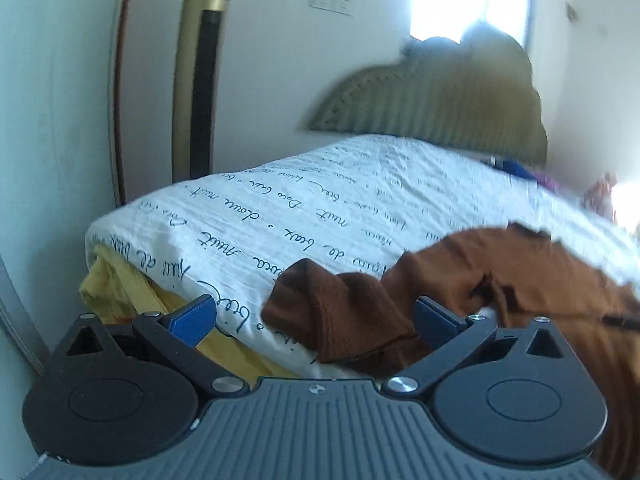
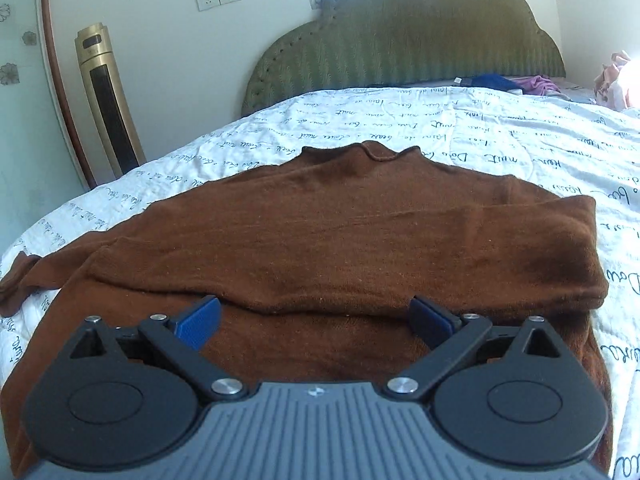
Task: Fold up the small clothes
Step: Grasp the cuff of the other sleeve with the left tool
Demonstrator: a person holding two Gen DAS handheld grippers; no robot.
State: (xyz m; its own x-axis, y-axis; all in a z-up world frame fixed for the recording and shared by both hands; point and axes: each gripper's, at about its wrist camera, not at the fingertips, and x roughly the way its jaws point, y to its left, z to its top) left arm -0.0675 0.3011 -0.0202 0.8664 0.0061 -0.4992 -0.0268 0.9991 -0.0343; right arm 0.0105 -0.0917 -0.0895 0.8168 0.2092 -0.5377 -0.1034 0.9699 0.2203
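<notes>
A: Item: brown sweater point(image 2: 328, 232), spread on the bed point(image 2: 500, 152), collar toward the headboard point(image 2: 400, 40) at the top of the right wrist frame. One sleeve is folded across the body, lying left to right. Position against the right claw point(image 2: 316, 320)?

B: Directly ahead. The folded sleeve's near edge lies between its blue fingertips point(image 2: 200, 320), which stand wide apart, gripping nothing.

A: Left claw point(image 1: 316, 320)?

B: Also spread wide and empty. The other sleeve's cuff point(image 1: 332, 320) lies crumpled between its fingertips at the bed's corner, lower centre of its frame. Likely the nearer hand for that sleeve.

A: Obscured?

B: The hem is cut off beneath the right claw. The left view is blurred, so contact with the cuff is uncertain.
</notes>
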